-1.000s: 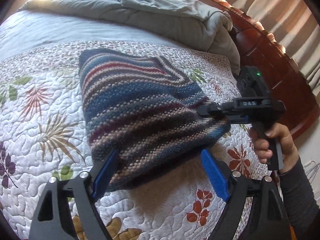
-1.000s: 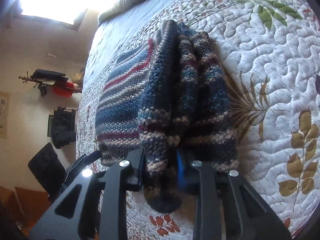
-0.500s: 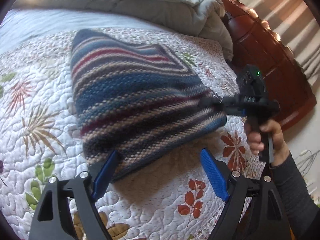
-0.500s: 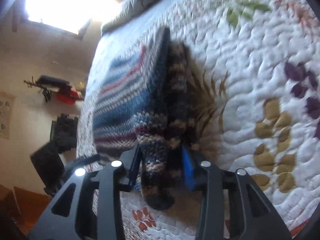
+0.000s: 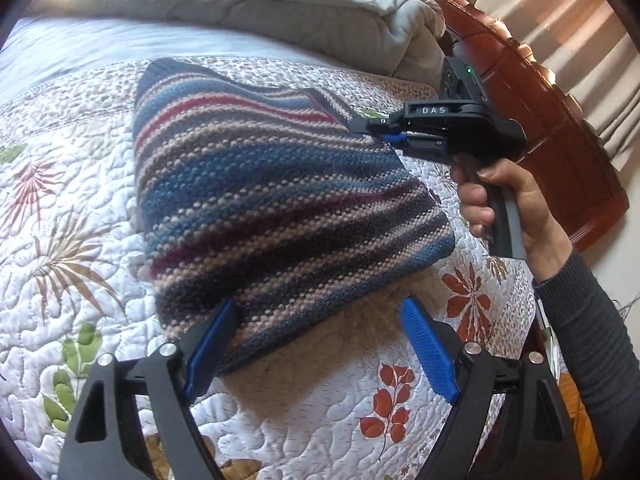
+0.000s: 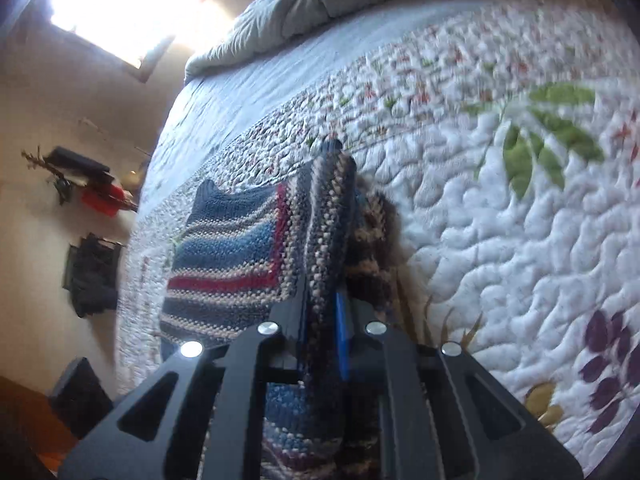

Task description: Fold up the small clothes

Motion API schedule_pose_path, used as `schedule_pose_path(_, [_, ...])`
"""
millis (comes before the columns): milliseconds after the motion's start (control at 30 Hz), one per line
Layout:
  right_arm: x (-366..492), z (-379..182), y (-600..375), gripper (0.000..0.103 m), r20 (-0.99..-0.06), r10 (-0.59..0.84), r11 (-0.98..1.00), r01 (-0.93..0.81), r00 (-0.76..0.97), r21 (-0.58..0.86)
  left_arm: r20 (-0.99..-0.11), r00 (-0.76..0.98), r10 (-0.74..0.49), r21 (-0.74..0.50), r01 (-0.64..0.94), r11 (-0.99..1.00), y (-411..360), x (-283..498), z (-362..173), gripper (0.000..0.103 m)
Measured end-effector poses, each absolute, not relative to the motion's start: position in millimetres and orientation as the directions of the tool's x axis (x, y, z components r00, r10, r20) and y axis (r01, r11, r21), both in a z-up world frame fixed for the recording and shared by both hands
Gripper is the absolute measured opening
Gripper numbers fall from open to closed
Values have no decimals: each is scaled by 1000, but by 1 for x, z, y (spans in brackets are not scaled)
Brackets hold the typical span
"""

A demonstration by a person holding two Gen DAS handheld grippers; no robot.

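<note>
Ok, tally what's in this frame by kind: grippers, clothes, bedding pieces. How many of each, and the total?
Grippers: 2, the left gripper open, the right gripper shut on the sweater's edge
Clothes: 1, the striped sweater
Bedding pieces: 2, the floral quilt and the grey comforter
Total: 5
</note>
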State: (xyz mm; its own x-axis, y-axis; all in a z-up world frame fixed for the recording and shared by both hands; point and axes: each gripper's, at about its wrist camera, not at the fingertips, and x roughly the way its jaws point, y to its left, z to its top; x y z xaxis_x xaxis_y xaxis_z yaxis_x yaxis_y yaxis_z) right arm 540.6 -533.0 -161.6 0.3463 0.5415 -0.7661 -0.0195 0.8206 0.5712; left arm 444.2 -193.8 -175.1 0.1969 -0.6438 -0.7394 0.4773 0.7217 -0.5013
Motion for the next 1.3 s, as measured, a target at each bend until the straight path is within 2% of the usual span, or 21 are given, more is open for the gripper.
schedule_pose_path(100, [539,-152,-543,8,-760,506,836,-14,409,549,-727,190,-659,-516,482,708,-195,444,-175,84])
schedule_pose_path(233, [541,-182,-547,10,-812,456,866,26,365,499,-720,188,-668,-523,486,700,-198,441,-176,84])
schedule_pose_path(333, [545,-178,-548,24,-779,507,826,49,367,561,-710,175,-682,-540,486,687,-194,437,-173,84])
schedule_pose_path(400, [548,-166,-553,39,-761,505,817,60,408,574,-707,173,-686,-540,494,681,-191,434,-170,84])
schedule_pose_path(500, [565,-160,-561,39,-732,521,787,85,438,611,-712,165,-683,-539,494,682,-189,431,-172,84])
schedule_pose_path(667, [597,-178,-551,43,-747,532,781,111,399,615,-707,158,-689,-548,493,676,-190,431,-176,84])
schedule_pose_path(700, [601,-179,-549,42,-741,540,775,109,399,623,-706,157,-690,-550,493,675,-190,432,-177,84])
schedule_pose_path(733, [604,-181,-544,34,-740,543,778,94,398,621,-706,155,-691,-551,492,674,-190,433,-179,84])
schedule_pose_path(767, [607,-180,-537,9,-753,530,799,66,391,597,-707,153,-690,-552,491,674,-191,434,-180,85])
schedule_pose_path(867, [609,-170,-529,9,-762,473,846,13,442,533,-705,147,-694,-558,489,670,-191,436,-185,85])
schedule_pose_path(933, [609,-177,-536,9,-795,413,874,51,444,483,-699,142,-700,-568,483,666,-190,438,-188,85])
schedule_pose_path(1033, [608,-193,-541,16,-817,414,871,85,402,483,-705,135,-697,-573,471,671,-190,441,-195,85])
schedule_pose_path(1067, [605,-191,-544,23,-809,429,861,90,402,501,-710,132,-692,-572,464,676,-191,441,-197,85])
schedule_pose_path(1133, [592,-177,-549,29,-784,460,842,77,416,534,-714,132,-688,-570,461,680,-190,440,-196,85])
schedule_pose_path(1200, [573,-162,-549,42,-773,476,840,42,419,540,-718,129,-684,-565,467,680,-191,437,-194,85])
schedule_pose_path(1300, [532,-143,-543,42,-770,479,852,-14,421,523,-722,119,-682,-566,465,680,-191,433,-194,86])
